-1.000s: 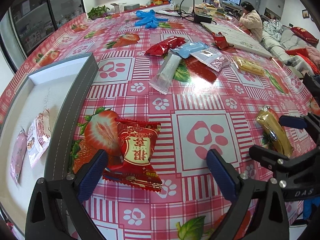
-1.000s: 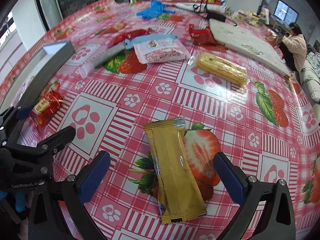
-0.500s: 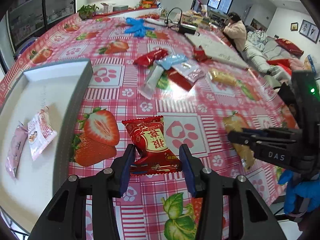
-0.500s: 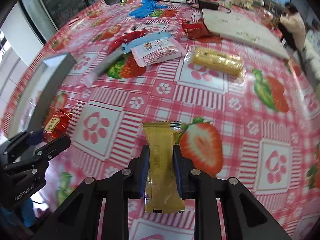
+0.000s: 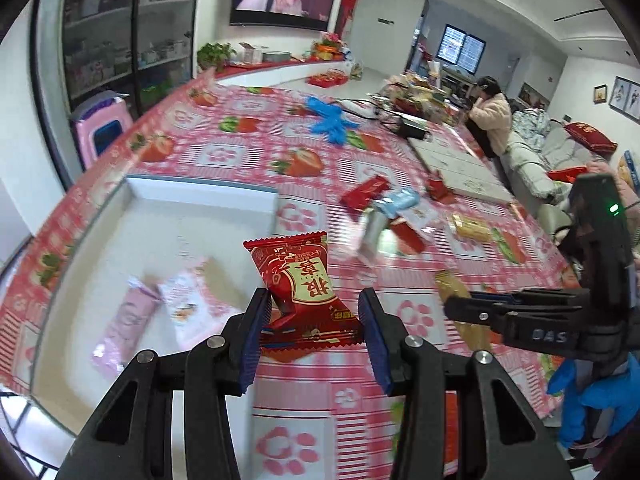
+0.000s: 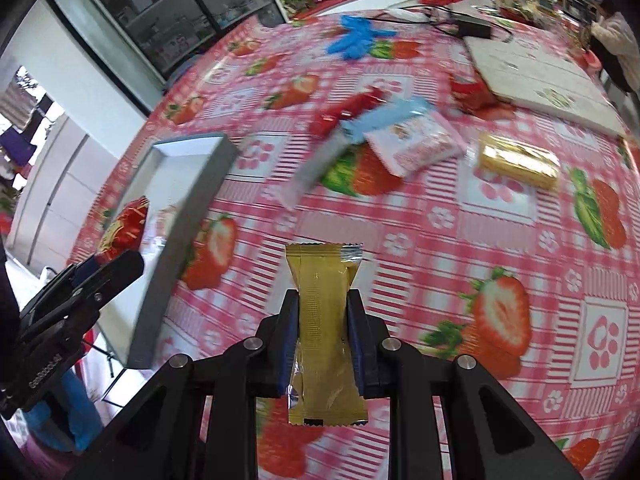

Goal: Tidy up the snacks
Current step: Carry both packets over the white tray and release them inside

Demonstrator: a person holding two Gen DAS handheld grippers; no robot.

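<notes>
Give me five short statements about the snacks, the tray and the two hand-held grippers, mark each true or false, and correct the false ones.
1. The left hand-held gripper is shut on a red snack packet. True.
2. The right hand-held gripper is open with nothing in it. False: it is shut on a gold snack bar.
3. Pink and white packets lie in the grey tray. True.
4. The blue gloves lie inside the tray. False: they lie on the strawberry tablecloth.
5. The tablecloth is plain green. False: red and pink checks.
</notes>
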